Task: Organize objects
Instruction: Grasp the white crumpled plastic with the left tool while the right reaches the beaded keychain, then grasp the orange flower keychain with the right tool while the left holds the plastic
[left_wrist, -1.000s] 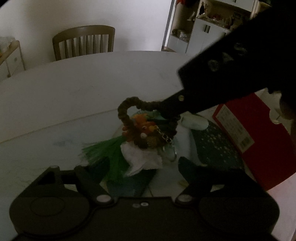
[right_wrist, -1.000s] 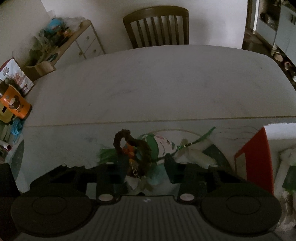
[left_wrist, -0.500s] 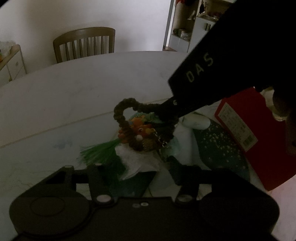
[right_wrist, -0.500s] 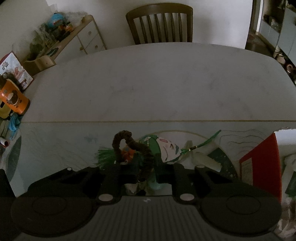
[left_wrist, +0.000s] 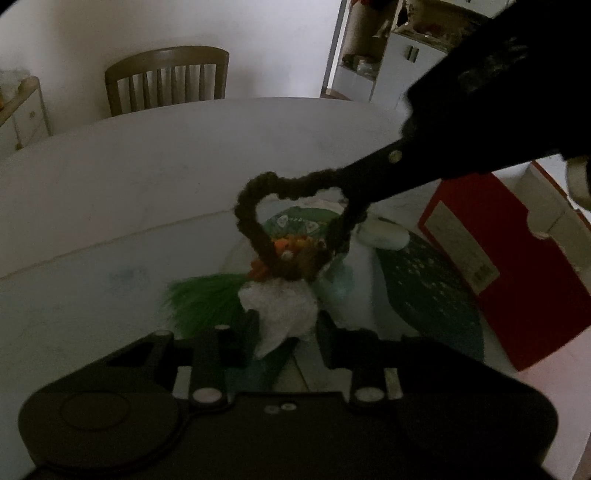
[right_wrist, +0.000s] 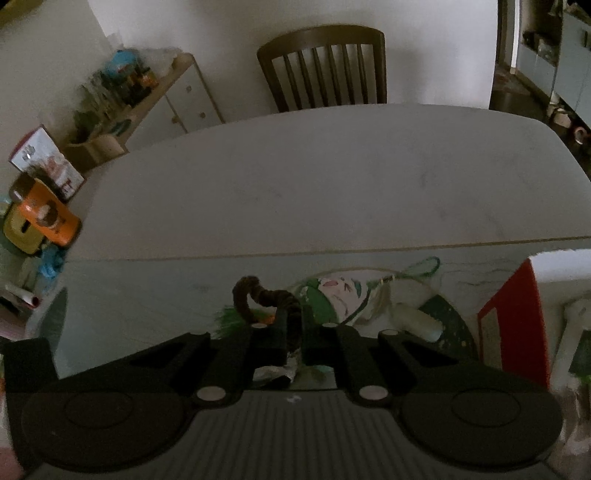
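Note:
A fuzzy brown loop charm with orange bits, a white tuft and a green tassel hangs just above the white table. My right gripper reaches in from the upper right. Its jaws are closing and pinch the loop's right side. In the right wrist view the brown loop runs down between the nearly touching fingers of the right gripper. My left gripper is closing below the charm. The white tuft lies between its fingers, with a gap left on the right.
Under the charm lie a round painted fan with a white handle and a dark green speckled mat. A red box stands at the right. A wooden chair is behind the table, and a cluttered cabinet stands at the left.
Both pairs of jaws have narrowed. The right fingers came together on the brown loop, which now hangs a little higher. The left fingers drew in on either side of the white tuft.

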